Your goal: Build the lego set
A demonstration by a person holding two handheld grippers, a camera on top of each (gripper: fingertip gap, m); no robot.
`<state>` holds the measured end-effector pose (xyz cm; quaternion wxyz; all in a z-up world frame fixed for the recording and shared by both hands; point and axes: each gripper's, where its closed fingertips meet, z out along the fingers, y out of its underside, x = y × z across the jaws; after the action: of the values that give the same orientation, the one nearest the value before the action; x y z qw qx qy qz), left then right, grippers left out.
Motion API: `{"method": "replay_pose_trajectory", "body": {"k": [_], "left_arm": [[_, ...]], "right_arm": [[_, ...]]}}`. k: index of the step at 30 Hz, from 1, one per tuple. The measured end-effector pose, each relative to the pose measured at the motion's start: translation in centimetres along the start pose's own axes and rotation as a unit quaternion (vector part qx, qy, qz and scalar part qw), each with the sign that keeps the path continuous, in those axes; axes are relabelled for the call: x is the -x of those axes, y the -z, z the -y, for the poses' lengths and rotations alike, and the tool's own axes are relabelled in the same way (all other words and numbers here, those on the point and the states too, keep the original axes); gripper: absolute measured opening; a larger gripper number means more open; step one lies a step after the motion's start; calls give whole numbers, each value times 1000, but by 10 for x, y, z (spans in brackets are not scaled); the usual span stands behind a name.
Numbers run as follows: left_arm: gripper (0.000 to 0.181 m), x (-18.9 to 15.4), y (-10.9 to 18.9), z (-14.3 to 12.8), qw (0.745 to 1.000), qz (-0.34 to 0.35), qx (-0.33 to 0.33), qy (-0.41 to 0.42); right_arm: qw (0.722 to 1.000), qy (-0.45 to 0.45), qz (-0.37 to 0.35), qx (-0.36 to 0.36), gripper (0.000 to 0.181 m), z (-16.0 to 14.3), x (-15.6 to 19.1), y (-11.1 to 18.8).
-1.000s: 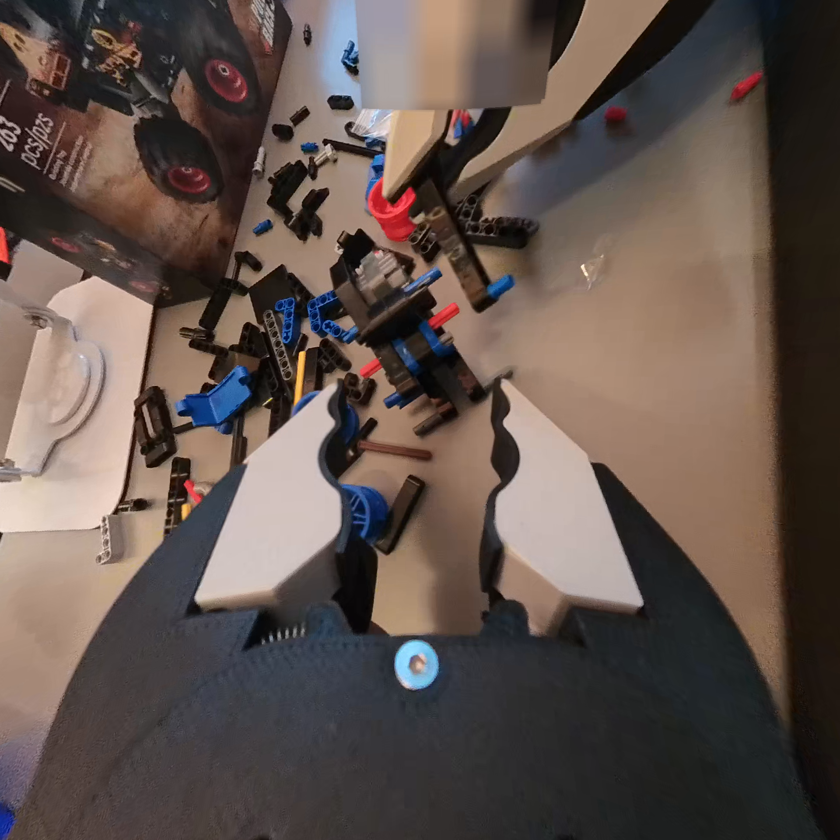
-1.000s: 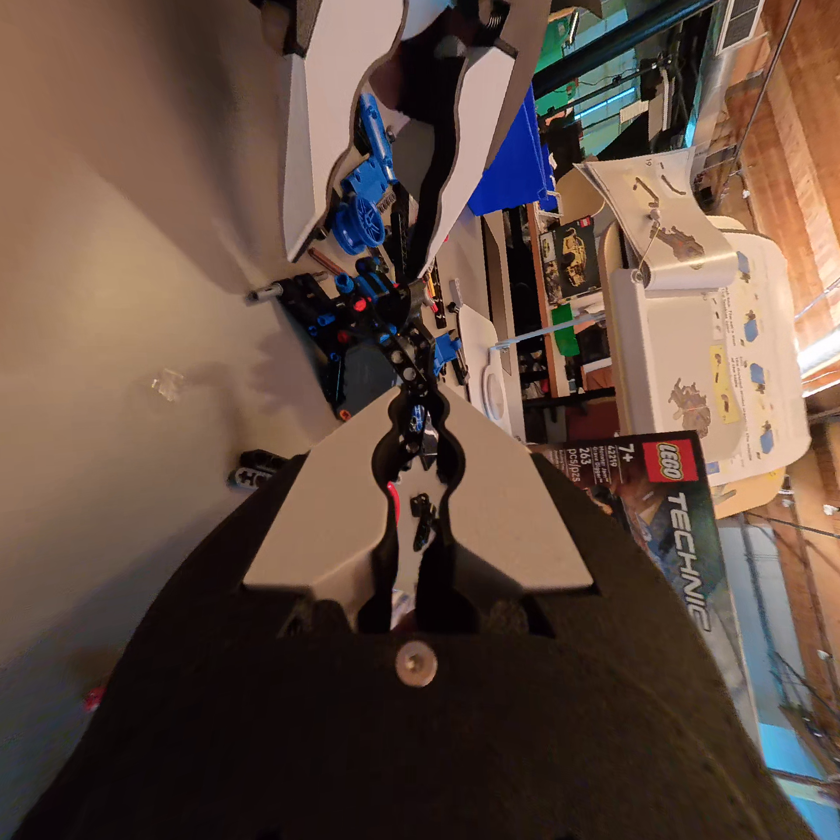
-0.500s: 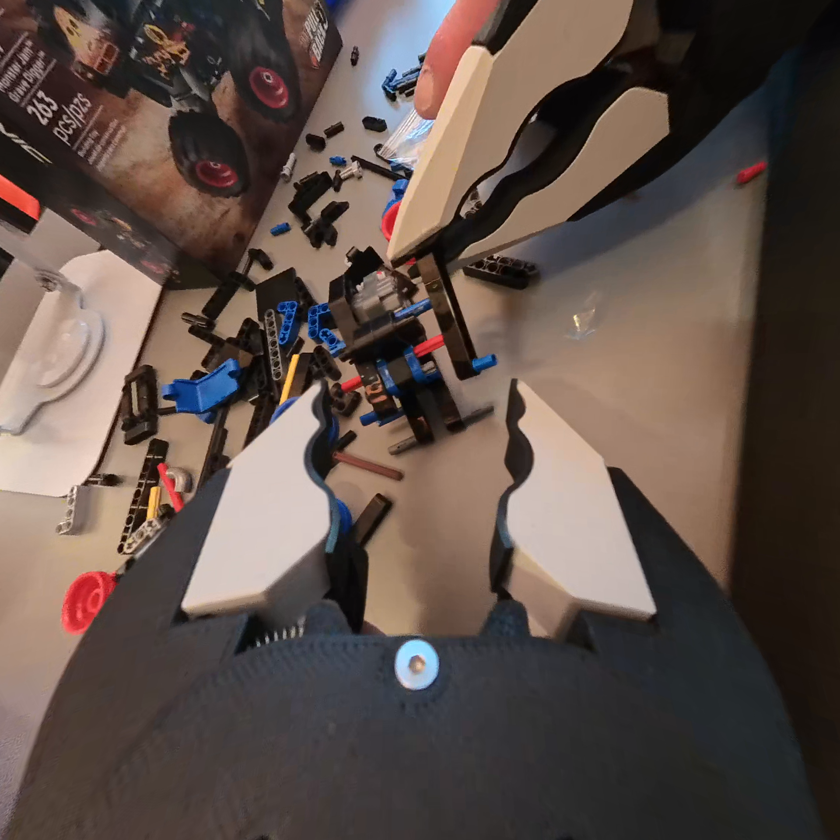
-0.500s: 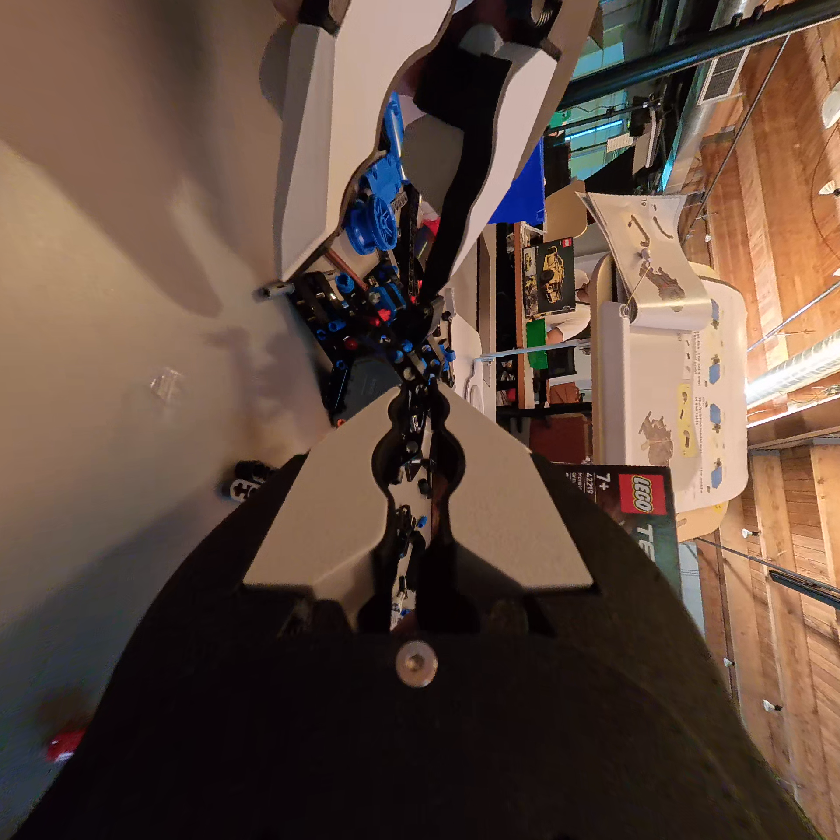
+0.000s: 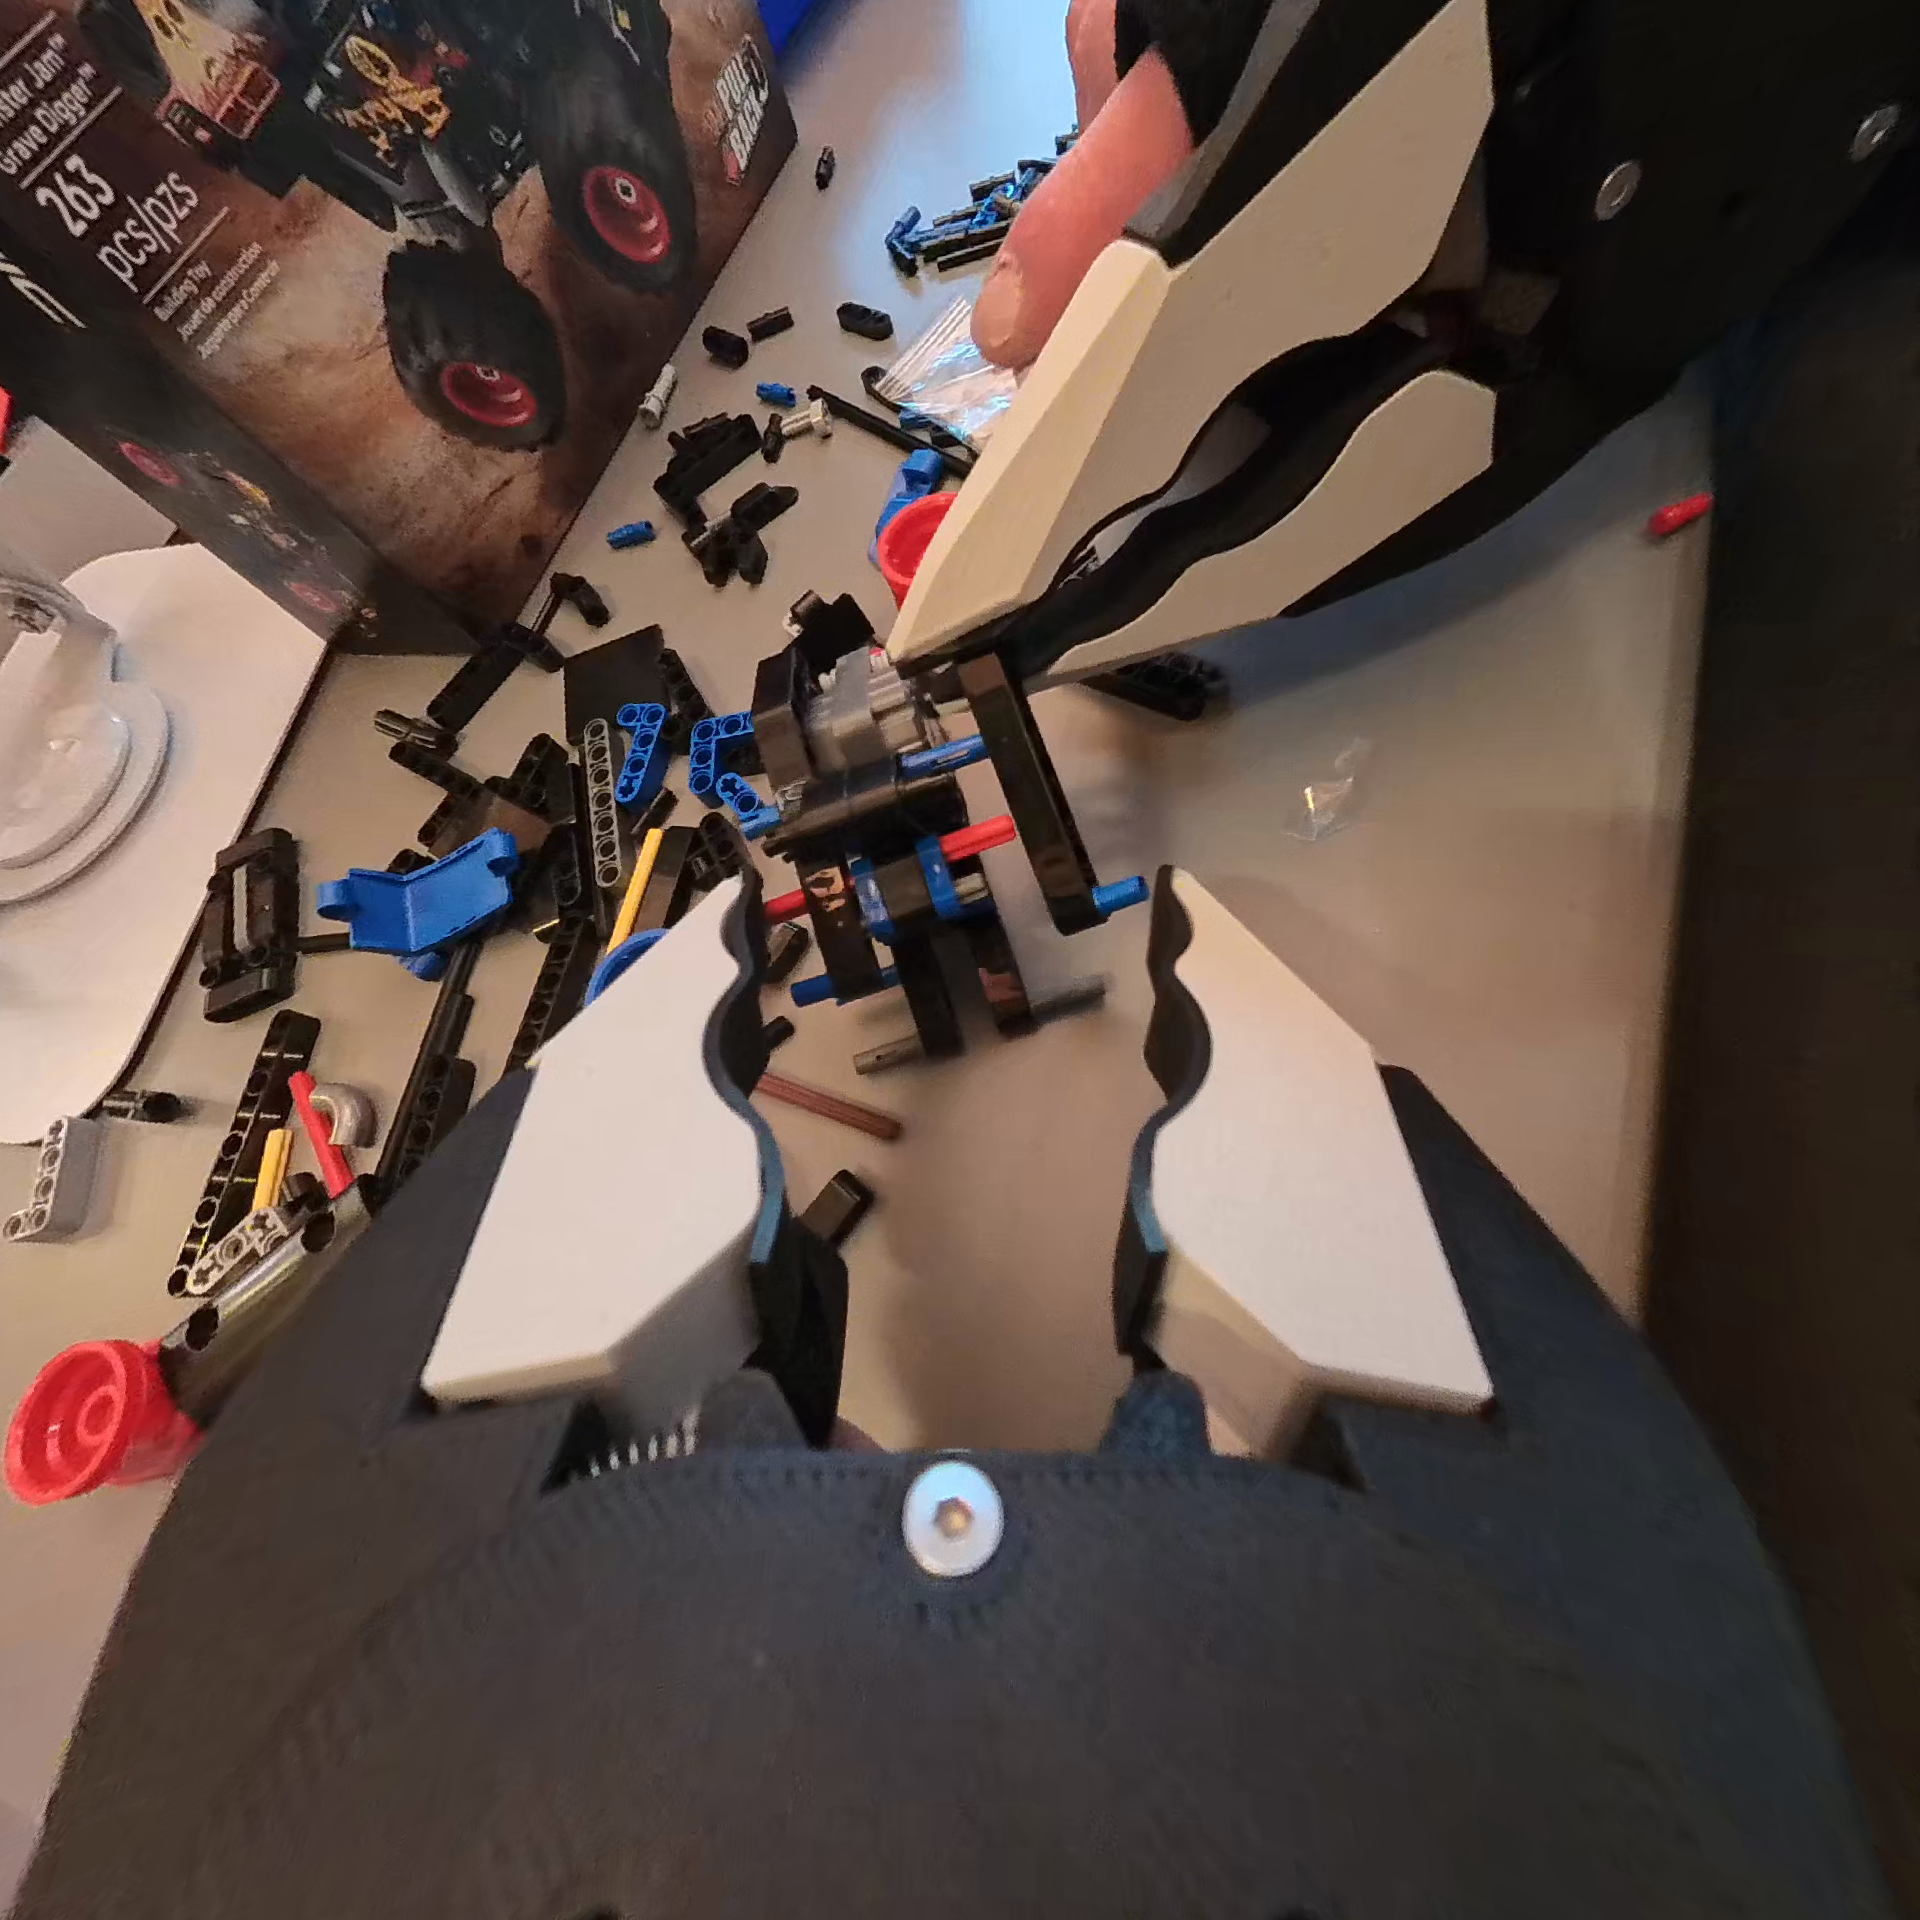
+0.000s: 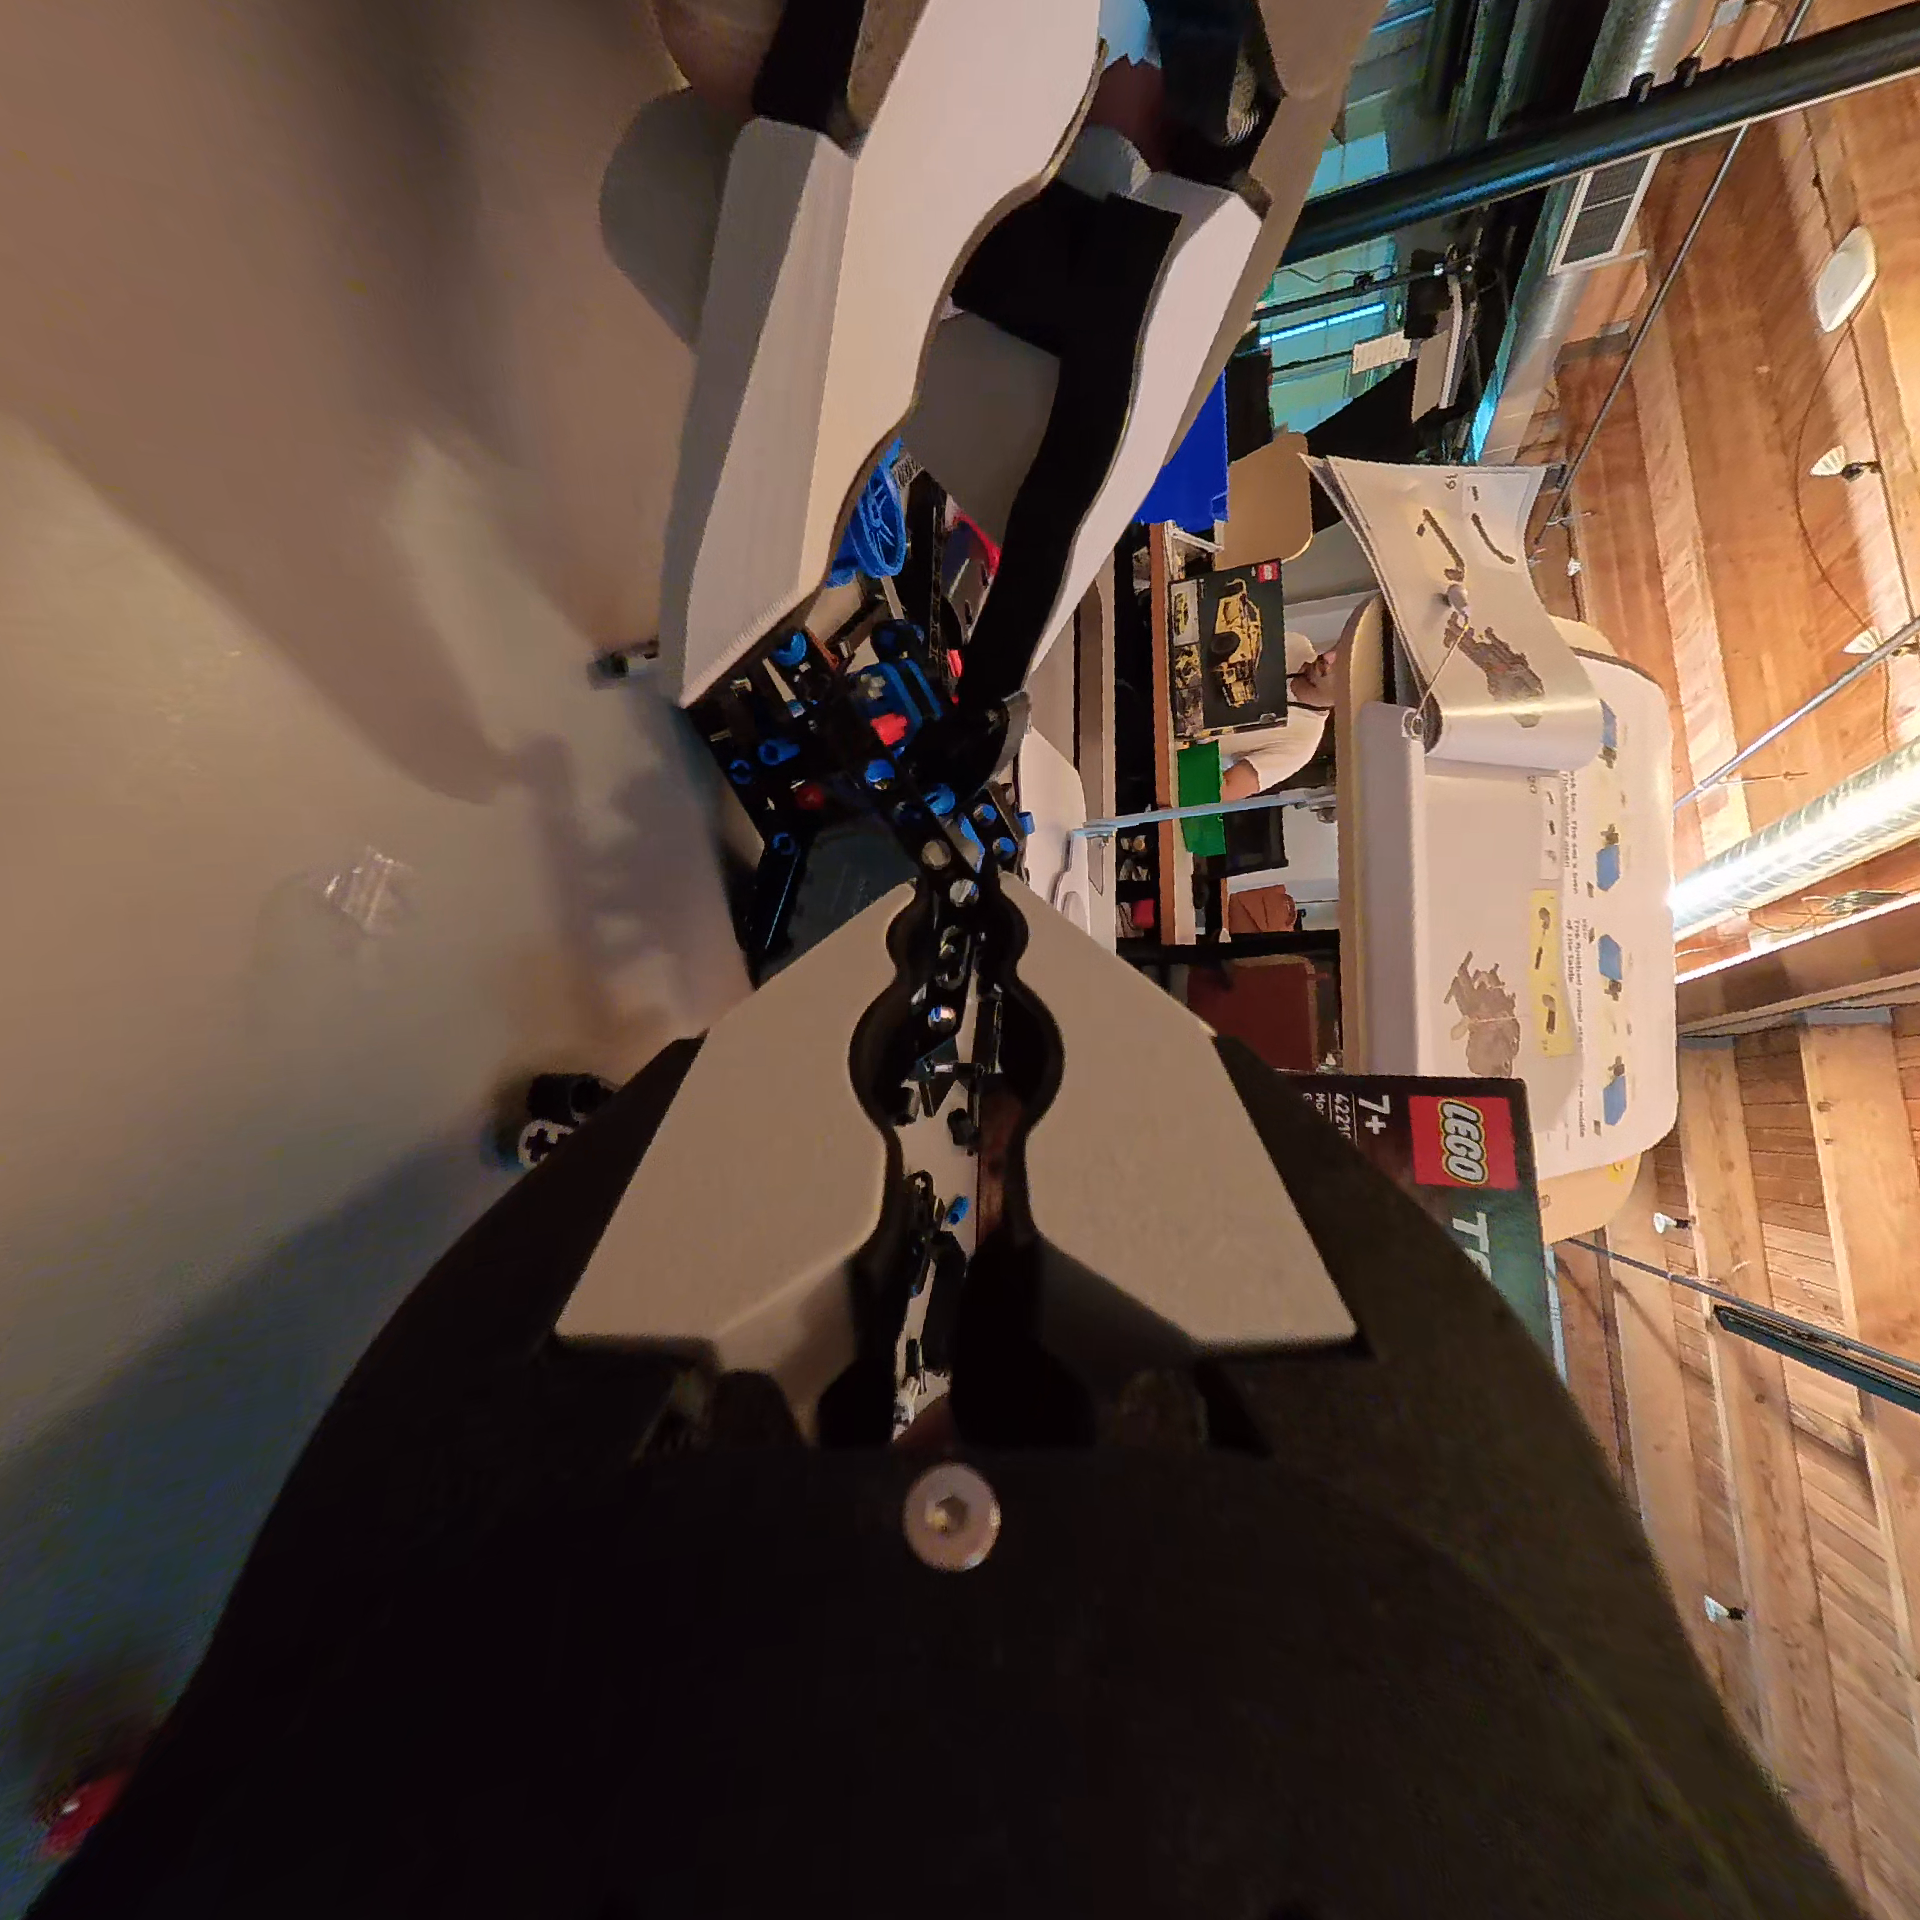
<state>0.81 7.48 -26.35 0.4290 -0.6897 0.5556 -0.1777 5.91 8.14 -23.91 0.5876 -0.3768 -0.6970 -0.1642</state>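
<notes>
The right gripper [image 6: 961,914] is clamped on a black beam with holes [image 6: 948,883], which sticks out toward a half-built model [image 6: 831,748] of black, blue and red parts on the grey table [image 6: 260,623]. Beyond the model the left gripper [image 6: 842,665] points back with its fingers spread. A set box [image 6: 1455,1153] and an open instruction booklet [image 6: 1507,831] stand to the right.
</notes>
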Motion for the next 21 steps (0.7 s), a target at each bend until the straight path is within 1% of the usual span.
{"method": "replay_pose_trajectory", "body": {"k": [9,12,13,21], "left_arm": [[69,3,-2,0,1000,17,-2,-1],[68,4,-2,-2,1000,26,1,-15],[63,5,-2,-1,999,31,0,-20],[61,6,-3,-1,999,33,-3,-28]], "right_arm": [[1000,13,-18,13,7,-3,-3,0],[1000,16,-16,17,8,-4,-1,-1],[1000,19,-15,19,10,-5,0,-1],[1000,19,-10,21,11,-5,1,-2]]}}
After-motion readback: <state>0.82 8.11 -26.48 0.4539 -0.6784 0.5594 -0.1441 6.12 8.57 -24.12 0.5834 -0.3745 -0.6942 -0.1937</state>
